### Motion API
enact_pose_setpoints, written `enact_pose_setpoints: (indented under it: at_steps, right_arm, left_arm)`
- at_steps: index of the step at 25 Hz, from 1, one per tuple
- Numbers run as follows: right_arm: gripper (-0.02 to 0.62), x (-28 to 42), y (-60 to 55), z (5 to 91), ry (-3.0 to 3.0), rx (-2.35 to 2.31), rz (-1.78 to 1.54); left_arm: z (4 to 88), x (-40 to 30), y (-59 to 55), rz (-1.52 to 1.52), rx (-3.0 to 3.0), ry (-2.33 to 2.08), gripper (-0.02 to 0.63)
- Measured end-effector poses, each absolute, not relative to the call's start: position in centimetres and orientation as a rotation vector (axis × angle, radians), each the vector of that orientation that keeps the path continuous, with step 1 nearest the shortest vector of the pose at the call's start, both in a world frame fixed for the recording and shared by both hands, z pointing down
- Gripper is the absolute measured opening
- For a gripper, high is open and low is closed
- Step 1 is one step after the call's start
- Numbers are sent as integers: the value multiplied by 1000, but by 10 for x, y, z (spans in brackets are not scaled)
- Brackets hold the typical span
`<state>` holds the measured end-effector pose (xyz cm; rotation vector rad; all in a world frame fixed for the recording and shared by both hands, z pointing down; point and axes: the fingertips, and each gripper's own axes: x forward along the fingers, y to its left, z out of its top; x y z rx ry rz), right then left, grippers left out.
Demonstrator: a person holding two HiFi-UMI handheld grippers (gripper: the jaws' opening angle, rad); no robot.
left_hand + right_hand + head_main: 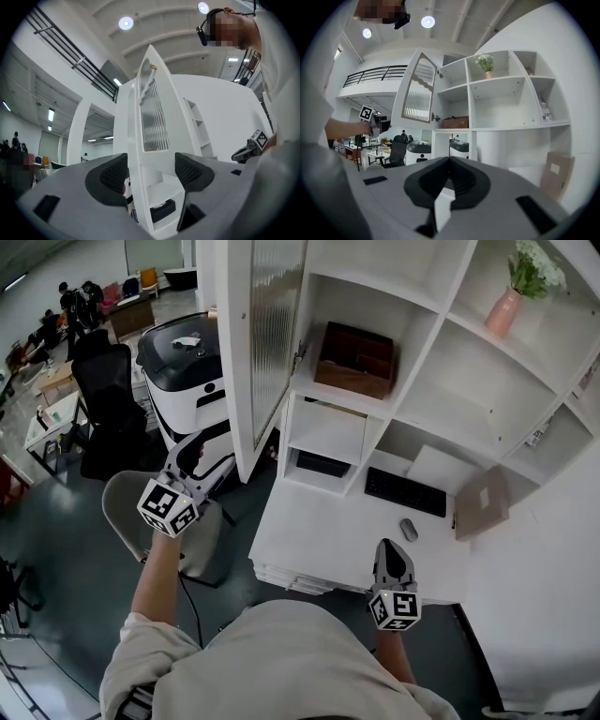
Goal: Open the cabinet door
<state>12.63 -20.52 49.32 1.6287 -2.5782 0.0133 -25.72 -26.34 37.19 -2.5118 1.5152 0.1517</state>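
Door looks open, both grippers off it

Cabinet door [267,334], the one with the ribbed glass panel, stands swung well out from the white shelf unit [427,343]. The compartment behind it is exposed, with a wooden box [354,360] in plain sight inside. Judging from that, the main part of the task is done.

Left gripper [190,454] sits low, near the door's bottom corner. In the left gripper view its jaws are spread and the door [152,117] shows edge-on in the gap between them. It looks set back from the pads rather than pinched, so I read the gripper as released with nothing in it.

Right gripper [394,554] hovers over the desk [309,540], well apart from the door. In the right gripper view its jaws are clenched together on nothing, and the door [417,91] is off to the left.

What is left: possibly nothing, or a last push wider. The hinge side is hard to read from these angles, so I can't say whether the door is at its stop.
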Motion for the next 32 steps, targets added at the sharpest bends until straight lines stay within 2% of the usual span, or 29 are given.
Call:
enact_pose_setpoints:
  at_steps: [20,32]
  right_arm:
    - [5,121,-195,486,-2571,1632,-23]
    - [5,122,-191,481,-2571,1639,-38]
  left_arm:
    - [449,-243,-234,147,-2576,1655,305]
    - [477,-210,-214,136,-2667,1629,236]
